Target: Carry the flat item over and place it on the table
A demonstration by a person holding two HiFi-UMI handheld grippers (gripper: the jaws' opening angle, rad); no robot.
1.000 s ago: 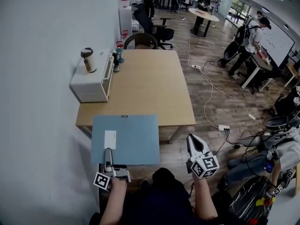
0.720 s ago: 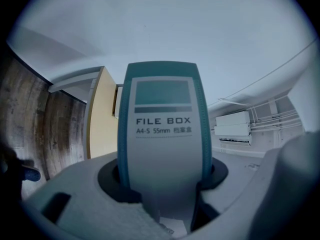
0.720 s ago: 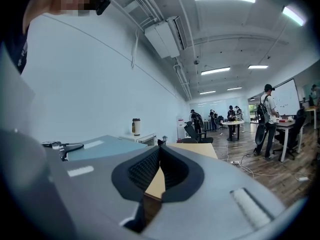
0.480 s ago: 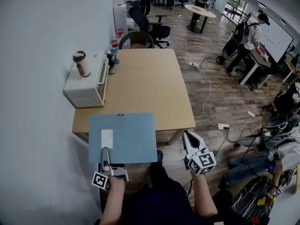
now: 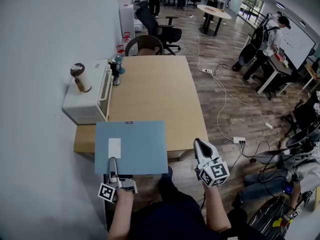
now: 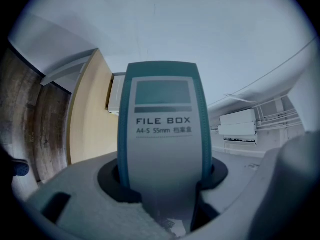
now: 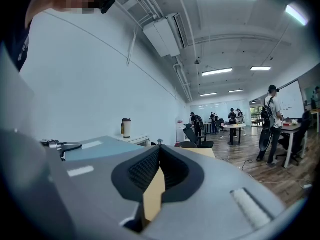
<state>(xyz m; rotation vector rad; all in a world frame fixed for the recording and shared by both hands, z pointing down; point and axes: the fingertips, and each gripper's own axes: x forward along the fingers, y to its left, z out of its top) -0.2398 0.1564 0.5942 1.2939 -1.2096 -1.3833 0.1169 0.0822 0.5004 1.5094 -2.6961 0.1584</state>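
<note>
The left gripper (image 5: 114, 163) has its jaws clamped on the near spine edge of the file box (image 5: 135, 144), which reaches out flat from the fingers toward 12 o'clock, its long side running from 9 to 3 o'clock. It hangs over the near edge of the table (image 5: 155, 84), whose bare top continues toward 12 o'clock. The right gripper (image 5: 202, 146), jaws together and empty, waits apart at 3 o'clock, so the placing seems to belong to the left hand.
</note>
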